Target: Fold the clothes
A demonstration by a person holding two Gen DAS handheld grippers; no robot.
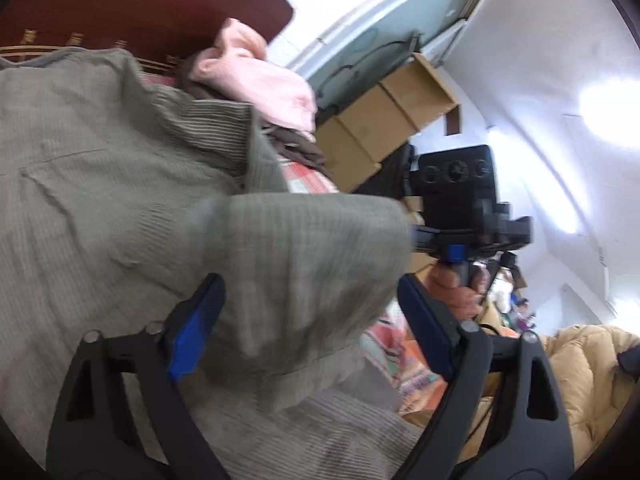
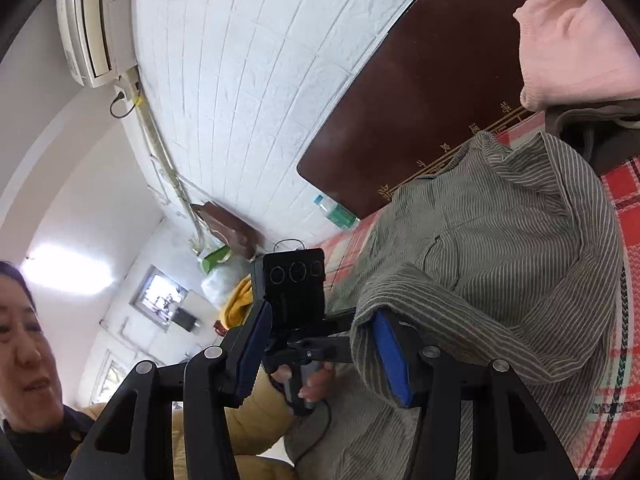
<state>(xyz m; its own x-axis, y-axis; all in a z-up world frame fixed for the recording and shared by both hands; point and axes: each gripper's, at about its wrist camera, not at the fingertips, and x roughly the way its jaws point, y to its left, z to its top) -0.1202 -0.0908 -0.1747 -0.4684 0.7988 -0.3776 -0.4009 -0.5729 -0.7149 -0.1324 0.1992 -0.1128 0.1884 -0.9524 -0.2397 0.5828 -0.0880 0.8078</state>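
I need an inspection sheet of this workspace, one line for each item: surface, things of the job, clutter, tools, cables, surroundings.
Surface: red checked bed cover, mostly covered by clothes.
Job's things: grey-green striped shirt spread out, one fold of it lifted between the two tools; folded pink garment on dark brown clothing at the head end.
Clutter: brown cardboard box beside the bed.
Grippers: left tool open, shirt fold between its blue pads; right tool open, shirt fold draped over one pad.
Cables: black cable under the left handle.
Surroundings: dark red headboard, white brick-pattern wall, white air conditioner.
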